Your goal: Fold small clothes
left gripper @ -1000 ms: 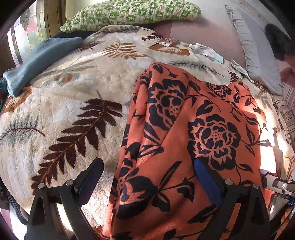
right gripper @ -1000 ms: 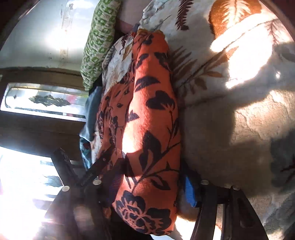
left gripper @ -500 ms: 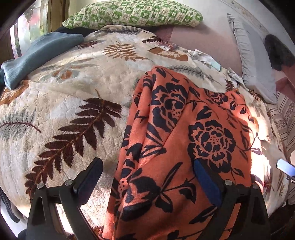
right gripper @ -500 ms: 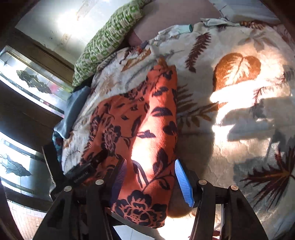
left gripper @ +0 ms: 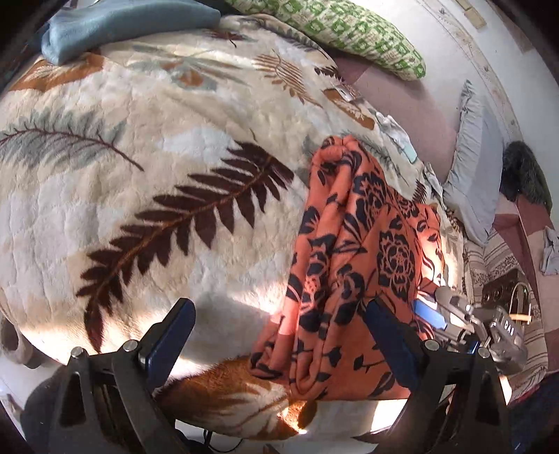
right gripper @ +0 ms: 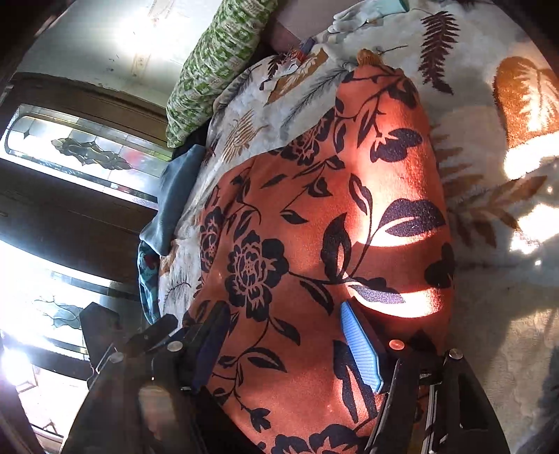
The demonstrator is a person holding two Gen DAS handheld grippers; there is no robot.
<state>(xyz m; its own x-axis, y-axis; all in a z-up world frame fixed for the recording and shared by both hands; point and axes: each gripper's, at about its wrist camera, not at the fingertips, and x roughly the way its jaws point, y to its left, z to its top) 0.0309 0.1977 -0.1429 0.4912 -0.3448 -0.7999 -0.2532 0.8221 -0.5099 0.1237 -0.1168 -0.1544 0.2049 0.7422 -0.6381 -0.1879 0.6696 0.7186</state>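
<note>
**Orange cloth lies folded on the bed as both grippers stand open**

Since the jaws of the left gripper point(left gripper: 276, 338) stand wide apart with only blanket and the cloth's near edge between them, that tool holds nothing; its right finger sits in front of the orange cloth point(left gripper: 353, 265) without pinching it, which suits a hand sizing up the next fold, not carrying anything. The right gripper point(right gripper: 283, 349) is just beside it, at the cloth's right edge in the left wrist view. Its jaws are opening, and though the cloth fills the gap between them, the blue pads point(right gripper: 361, 349) stand off the fabric, so I judge this a release, the cloth being left to rest where it was laid.

The cloth lies on the bed's leaf-patterned blanket point(left gripper: 139, 195), near the front edge, doubled lengthwise into a long strip with bunched ridges along its left side. That narrow shape suggests one fold is made and a crosswise fold is yet to come.

Farther off, a blue garment point(left gripper: 115, 24) sits at the blanket's far left, probably waiting its turn. Behind it a green-checked pillow point(left gripper: 349, 31) leans by the wall, and a grey pillow point(left gripper: 475, 167) lies to the right.
</note>
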